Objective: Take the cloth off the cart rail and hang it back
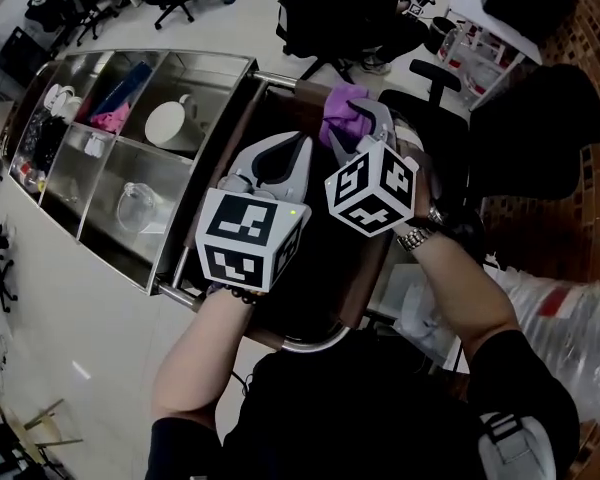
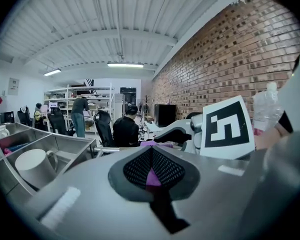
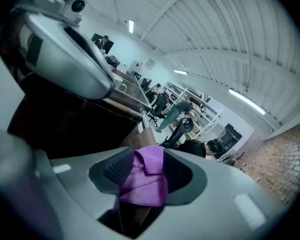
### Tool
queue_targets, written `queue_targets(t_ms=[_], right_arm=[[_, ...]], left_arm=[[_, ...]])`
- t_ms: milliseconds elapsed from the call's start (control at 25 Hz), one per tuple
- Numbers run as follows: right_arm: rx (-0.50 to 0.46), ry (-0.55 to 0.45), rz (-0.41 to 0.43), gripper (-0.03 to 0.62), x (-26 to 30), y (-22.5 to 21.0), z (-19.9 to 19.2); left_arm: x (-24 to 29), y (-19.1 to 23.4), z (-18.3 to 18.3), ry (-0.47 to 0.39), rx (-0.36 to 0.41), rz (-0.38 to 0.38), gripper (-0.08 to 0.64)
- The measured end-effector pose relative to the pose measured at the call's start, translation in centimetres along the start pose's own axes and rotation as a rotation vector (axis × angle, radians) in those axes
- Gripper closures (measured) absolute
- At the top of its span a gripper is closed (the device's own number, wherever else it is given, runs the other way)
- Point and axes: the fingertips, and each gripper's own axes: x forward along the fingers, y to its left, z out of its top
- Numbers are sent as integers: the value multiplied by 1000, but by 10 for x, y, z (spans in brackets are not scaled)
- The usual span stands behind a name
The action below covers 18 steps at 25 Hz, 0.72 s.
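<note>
On the cart (image 1: 130,258), close to its rail (image 1: 277,77), the purple cloth (image 1: 340,108) is seen bunched up. Whether it hangs over the rail itself is hidden by the right gripper (image 1: 363,123). The jaws of this gripper are spread wide on both sides of the cloth, and no squeeze on the fabric can be made out. The left gripper (image 1: 285,153) is held just beside it, with its jaws brought together and nothing caught between them; only a bit of purple is seen through the slit.

The taking-off step is judged to be at its beginning. If only a loose fold is pinched, the cloth may be dropped when lifted. If it is pulled sideways, it may be caught on the rail. As both grippers are so near, they may be knocked together
</note>
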Motion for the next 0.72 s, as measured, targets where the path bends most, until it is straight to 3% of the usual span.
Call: queue_targets(t_ms=[320, 560, 640, 720], right_arm=[[-152, 135, -6, 420, 30, 1, -16], [-210, 173, -37, 500, 40, -1, -20], [-207, 166, -52, 568, 39, -4, -18], [-190, 149, -65, 581, 35, -8, -14]], left_arm=[[5, 14, -11, 4, 1, 6, 565], [3, 19, -13, 4, 1, 4, 565], [2, 20, -12, 2, 0, 6, 565], [1, 19, -9, -2, 0, 7, 565]])
